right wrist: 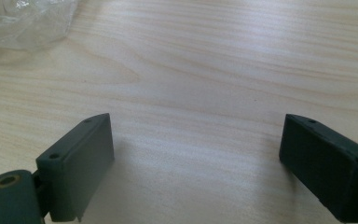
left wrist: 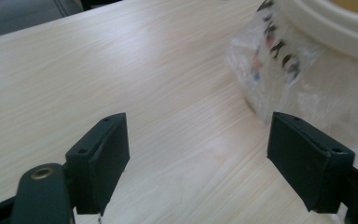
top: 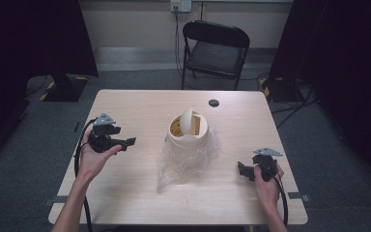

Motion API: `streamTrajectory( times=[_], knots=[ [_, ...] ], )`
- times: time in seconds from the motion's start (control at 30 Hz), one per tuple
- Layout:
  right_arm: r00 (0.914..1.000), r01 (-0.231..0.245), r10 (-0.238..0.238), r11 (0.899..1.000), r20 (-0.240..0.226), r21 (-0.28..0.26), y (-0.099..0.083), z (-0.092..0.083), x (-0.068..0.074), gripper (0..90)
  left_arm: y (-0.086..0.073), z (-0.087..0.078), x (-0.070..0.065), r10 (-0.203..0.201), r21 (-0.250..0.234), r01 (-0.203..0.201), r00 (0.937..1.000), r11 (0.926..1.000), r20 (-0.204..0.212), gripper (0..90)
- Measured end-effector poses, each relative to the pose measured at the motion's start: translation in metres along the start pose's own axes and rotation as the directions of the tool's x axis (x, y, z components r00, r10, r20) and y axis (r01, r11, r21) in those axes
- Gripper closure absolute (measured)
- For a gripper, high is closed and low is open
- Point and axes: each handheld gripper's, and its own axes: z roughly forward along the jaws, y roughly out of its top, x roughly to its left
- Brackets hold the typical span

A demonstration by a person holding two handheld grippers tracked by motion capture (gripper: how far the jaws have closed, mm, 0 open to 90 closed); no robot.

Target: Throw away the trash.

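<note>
A cream bin (top: pixel 188 134) with a swing lid stands near the middle of the wooden table (top: pixel 140 104), its flap tipped up so the yellowish inside shows. A clear plastic bag (top: pixel 186 162) is wrapped loosely round its lower body and spills toward the near side of the table, crumpled and see-through.

The left gripper (top: pixel 128 142) is held in the person's left hand over the left part of the table, jaws pointing right toward the bin. It is apart from the bin, with bare wood between the jaw tips and the plastic. In the left gripper view the gripper (left wrist: pixel 198 154) has its jaws spread wide with nothing between them; the bag (left wrist: pixel 279 70) with its printed lettering, and the bin's pale rim (left wrist: pixel 326 23), lie just ahead and to the right of them.

The right gripper (top: pixel 241 170) sits in the right hand at the near right of the table, jaws pointing left, well apart from the bin and level with the near end of the bag. In the right gripper view its jaws (right wrist: pixel 196 158) also stand wide open over bare tabletop, with an edge of the bag (right wrist: pixel 25 21) at the far left corner.

Beyond the far edge stands a black folding chair (top: pixel 215 50).
</note>
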Motion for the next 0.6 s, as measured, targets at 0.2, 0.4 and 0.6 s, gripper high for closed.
streamTrajectory(
  times=[0.2,0.4,0.6],
  knots=[
    [1.0,0.001,-0.001,1.0,0.0,0.0,0.0,0.0,0.0,9.0,-0.023,-0.008,0.007,-0.04,0.01,0.041,0.9986,0.9991,-0.033,16.5],
    [1.0,-0.001,0.001,1.0,0.001,-0.001,0.0,0.0,0.0,9.0,-0.053,0.0,0.007,-0.035,0.082,0.039,0.998,0.9959,-0.054,19.7],
    [1.0,0.0,0.0,1.0,0.0,0.0,0.0,0.0,0.0,9.0,-0.082,0.009,0.005,-0.006,0.149,0.023,0.9932,0.9885,-0.117,19.6]
  ],
)
